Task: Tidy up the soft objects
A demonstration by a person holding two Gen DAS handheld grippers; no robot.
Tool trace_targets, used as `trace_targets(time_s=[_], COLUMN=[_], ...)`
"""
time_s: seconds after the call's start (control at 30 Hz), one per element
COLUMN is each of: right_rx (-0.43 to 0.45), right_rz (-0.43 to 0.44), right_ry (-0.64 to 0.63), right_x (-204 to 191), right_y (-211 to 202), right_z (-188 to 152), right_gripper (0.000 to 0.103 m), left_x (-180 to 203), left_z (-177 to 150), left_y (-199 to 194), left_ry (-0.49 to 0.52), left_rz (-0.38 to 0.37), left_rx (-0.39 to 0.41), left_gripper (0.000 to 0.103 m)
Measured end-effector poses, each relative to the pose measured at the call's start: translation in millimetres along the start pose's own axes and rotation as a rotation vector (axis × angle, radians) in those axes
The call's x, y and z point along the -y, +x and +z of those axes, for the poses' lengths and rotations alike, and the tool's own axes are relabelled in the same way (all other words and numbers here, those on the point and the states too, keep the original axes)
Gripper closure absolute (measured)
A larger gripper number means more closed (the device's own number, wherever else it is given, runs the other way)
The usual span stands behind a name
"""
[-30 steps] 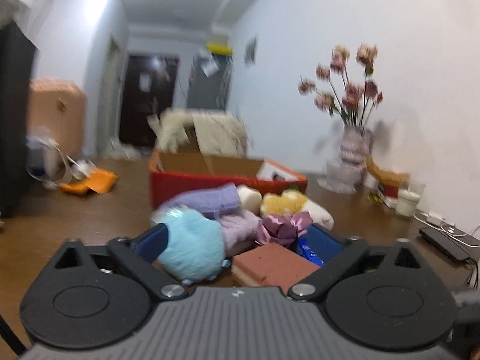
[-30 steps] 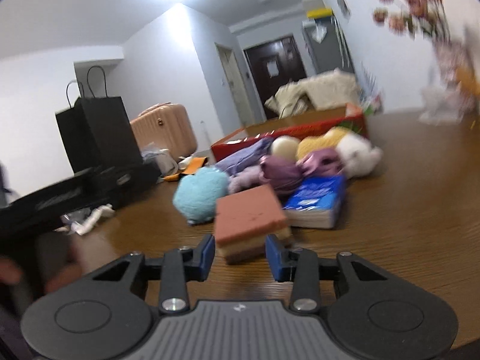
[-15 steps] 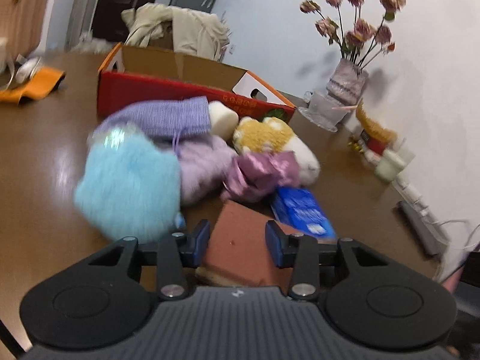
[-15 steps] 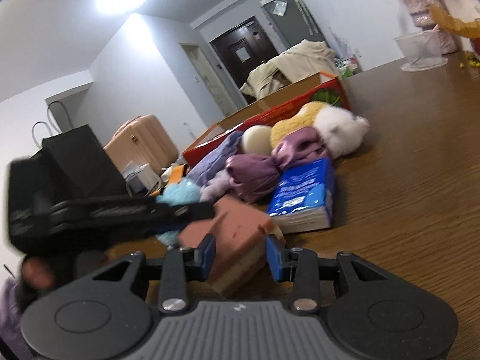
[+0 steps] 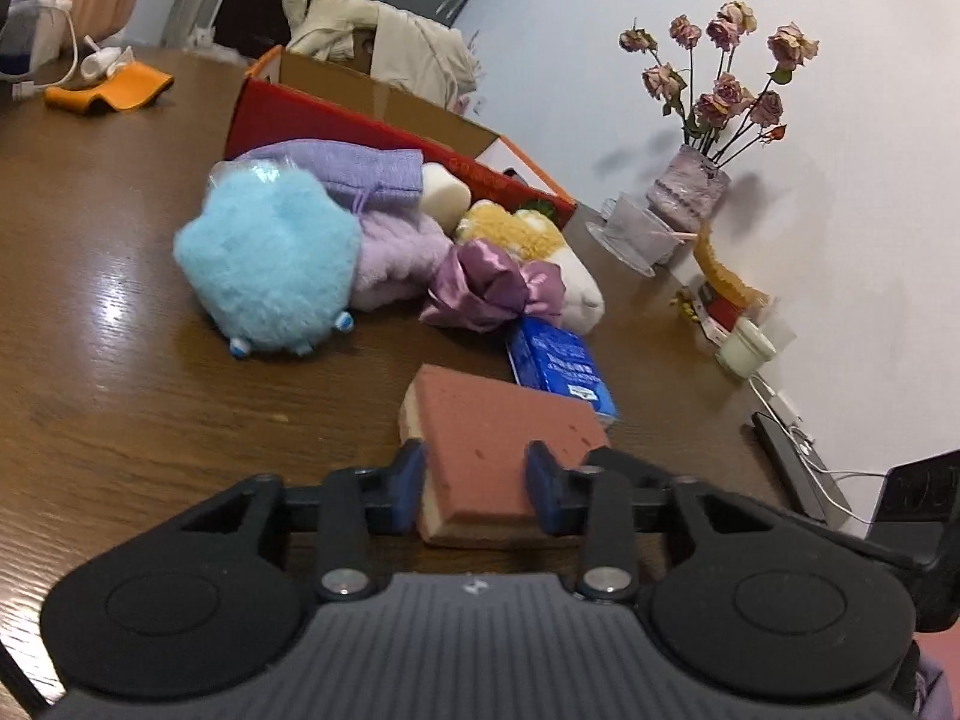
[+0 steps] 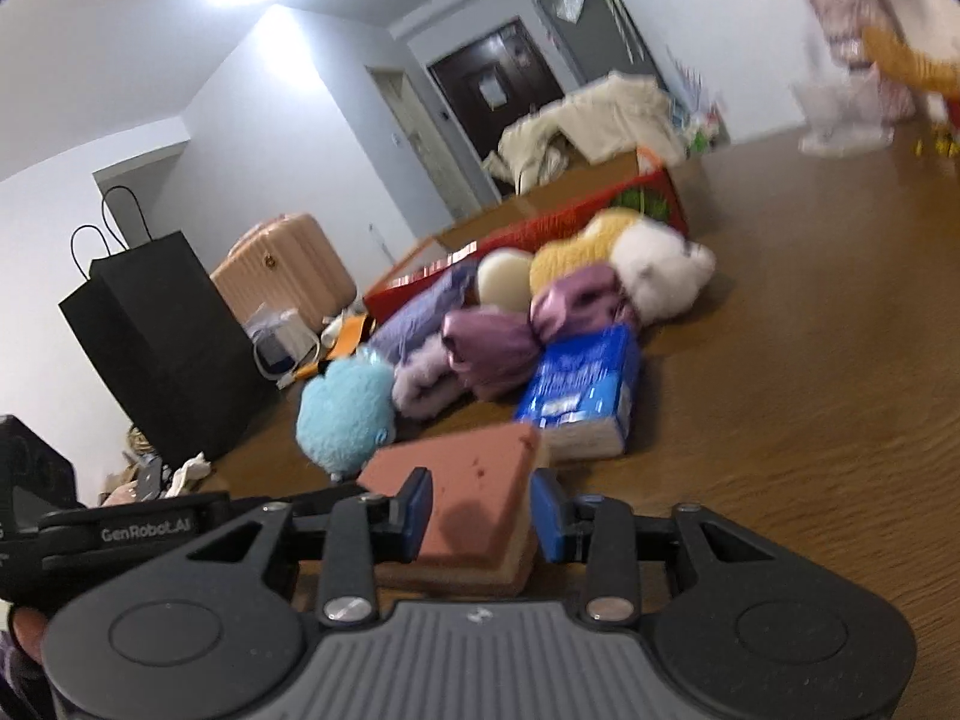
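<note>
A red-brown sponge with a yellow underside lies on the brown table. My left gripper has its blue pads against both sides of the sponge. My right gripper straddles the same sponge from another side, pads at its sides. Beyond lie a blue fluffy toy, purple knit cloths, a purple satin scrunchie, a yellow and white plush, a cream ball and a blue tissue pack. A red cardboard box stands open behind the pile.
A vase of dried roses, a glass dish, a candle jar and a phone with cables sit along the right wall. An orange cloth lies far left. A black paper bag stands left in the right wrist view.
My left gripper came down onto the sponge and narrowed from wide open to gripping it. My right gripper stayed around the sponge and swung its view slightly.
</note>
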State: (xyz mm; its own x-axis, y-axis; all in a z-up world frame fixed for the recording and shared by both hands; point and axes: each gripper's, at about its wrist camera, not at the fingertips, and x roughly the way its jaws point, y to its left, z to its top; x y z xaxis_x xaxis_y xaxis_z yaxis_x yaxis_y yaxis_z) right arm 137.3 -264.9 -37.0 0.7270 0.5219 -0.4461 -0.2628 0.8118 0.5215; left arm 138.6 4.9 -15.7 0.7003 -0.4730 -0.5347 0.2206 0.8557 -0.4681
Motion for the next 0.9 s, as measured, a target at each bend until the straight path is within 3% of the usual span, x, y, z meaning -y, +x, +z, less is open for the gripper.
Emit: trace_targets(time_s=[0.13, 0.27, 0.4, 0.53, 0.63, 0.77, 0.83, 0.9], right_rx=[0.070, 0.156, 0.123, -0.019, -0.127, -0.267, -0.287, -0.305], right_rz=[0.022, 0.068, 0.095, 0.074, 0.038, 0.006, 0.005, 0.014], right_ry=[-0.098, -0.206, -0.195, -0.085, -0.041, 0.031, 0.037, 0.030], right_x=[-27, -47, -49, -32, -19, 1, 4, 3], right_y=[-9, 17, 96, 205, 283, 371, 387, 391], right_z=[30, 115, 217, 288, 308, 315, 308, 300], right_gripper=[0.076, 0.076, 0.076, 0.076, 0.075, 0.076, 0.076, 0.076], left_x=[13, 12, -5, -44, -78, -112, -122, -124], left_z=[30, 121, 217, 297, 327, 339, 339, 336], left_y=[-23, -9, 43, 119, 177, 224, 235, 232], left_ry=[0.034, 0.052, 0.042, -0.016, -0.057, -0.028, -0.005, 0.013], left_rz=[-0.015, -0.039, 0.030, 0.118, 0.201, 0.313, 0.328, 0.298], left_rx=[0.132, 0.208, 0.210, 0.131, 0.056, 0.008, -0.028, -0.032], left_gripper=[0.072, 0.072, 0.072, 0.072, 0.072, 0.071, 0.056, 0.051])
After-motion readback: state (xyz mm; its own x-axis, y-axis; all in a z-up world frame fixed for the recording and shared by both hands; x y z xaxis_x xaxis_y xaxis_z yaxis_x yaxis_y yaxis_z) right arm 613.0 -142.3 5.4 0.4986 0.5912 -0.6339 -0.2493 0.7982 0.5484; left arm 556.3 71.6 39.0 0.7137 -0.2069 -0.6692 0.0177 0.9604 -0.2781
